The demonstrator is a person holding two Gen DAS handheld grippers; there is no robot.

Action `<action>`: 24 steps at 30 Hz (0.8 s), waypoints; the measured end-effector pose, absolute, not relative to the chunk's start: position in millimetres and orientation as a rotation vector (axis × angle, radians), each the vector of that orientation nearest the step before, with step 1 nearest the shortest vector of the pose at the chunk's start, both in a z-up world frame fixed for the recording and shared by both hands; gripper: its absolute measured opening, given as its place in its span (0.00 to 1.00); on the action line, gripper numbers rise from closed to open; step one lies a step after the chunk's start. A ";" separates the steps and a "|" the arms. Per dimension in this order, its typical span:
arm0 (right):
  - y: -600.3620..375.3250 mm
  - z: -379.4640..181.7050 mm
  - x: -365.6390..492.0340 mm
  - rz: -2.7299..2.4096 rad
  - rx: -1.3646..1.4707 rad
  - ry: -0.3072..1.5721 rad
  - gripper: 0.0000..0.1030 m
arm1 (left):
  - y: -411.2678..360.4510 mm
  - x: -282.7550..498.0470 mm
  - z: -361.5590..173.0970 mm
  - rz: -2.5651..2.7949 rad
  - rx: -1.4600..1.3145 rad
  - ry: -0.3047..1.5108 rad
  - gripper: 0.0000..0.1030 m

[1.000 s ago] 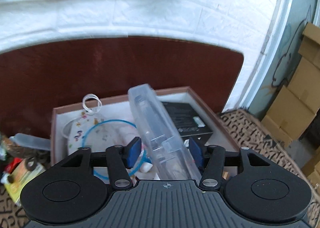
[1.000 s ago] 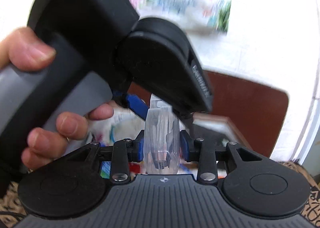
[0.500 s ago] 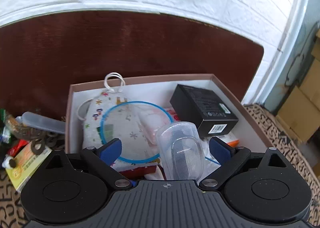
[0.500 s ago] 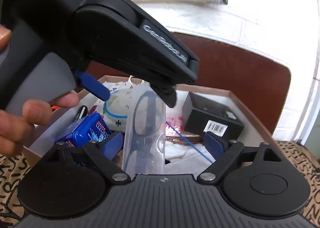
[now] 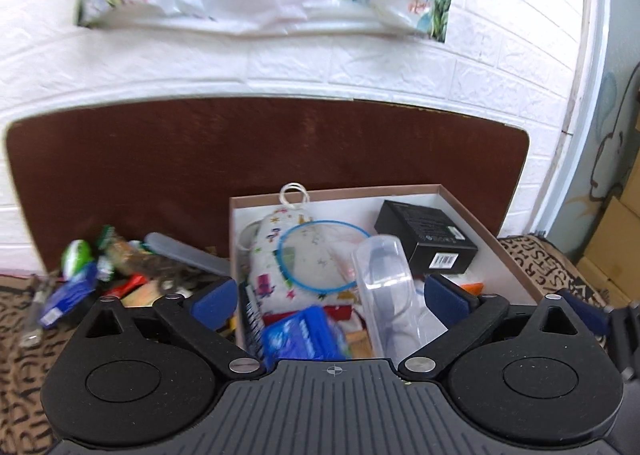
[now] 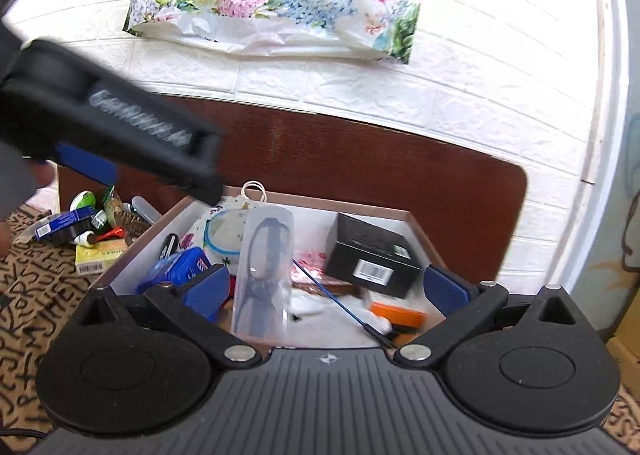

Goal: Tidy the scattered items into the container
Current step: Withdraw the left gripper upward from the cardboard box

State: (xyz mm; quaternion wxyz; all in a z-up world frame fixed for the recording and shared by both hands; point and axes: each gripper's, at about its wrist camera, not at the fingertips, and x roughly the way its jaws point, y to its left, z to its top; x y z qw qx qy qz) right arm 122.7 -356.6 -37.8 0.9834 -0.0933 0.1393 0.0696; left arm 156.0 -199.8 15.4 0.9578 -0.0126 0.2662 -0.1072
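Observation:
A brown-rimmed white box [image 5: 336, 191] [image 6: 372, 209] holds a patterned pouch [image 5: 272, 255], a black carton [image 5: 428, 235] [image 6: 372, 251] and a blue pack [image 5: 304, 335] [image 6: 180, 271]. A clear plastic case with scissors inside [image 5: 384, 283] [image 6: 264, 271] rests in the box, tilted. My left gripper [image 5: 328, 295] has its jaws opening wide; the case lies between them, untouched. My right gripper [image 6: 326, 287] is opening too, and the case stands free near its left pad. The left gripper's body [image 6: 120, 135] crosses the right wrist view at upper left.
Loose items [image 5: 120, 267] [image 6: 92, 227] lie heaped on the patterned cloth left of the box, among them a clear tube [image 5: 184, 251] and a yellow packet [image 6: 100, 255]. A dark wooden board [image 5: 280, 147] stands behind, against a white brick wall. Cardboard [image 5: 624, 223] sits far right.
Both grippers went from shut on the clear case to wide open, and the case dropped into the box. The left gripper pulled back and to the left.

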 end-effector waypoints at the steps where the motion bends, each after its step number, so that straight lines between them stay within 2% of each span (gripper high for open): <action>1: -360.2 -34.4 115.1 0.136 -0.192 0.282 0.99 | -200.6 145.5 16.4 -0.214 -0.012 0.531 1.00; 12: -392.1 -22.0 43.1 0.109 -0.193 0.327 0.99 | -211.0 57.6 0.1 -0.191 0.081 0.561 1.00; 24: -391.8 -26.0 8.5 0.137 -0.210 0.350 0.99 | -214.1 21.4 -0.3 -0.188 0.098 0.575 1.00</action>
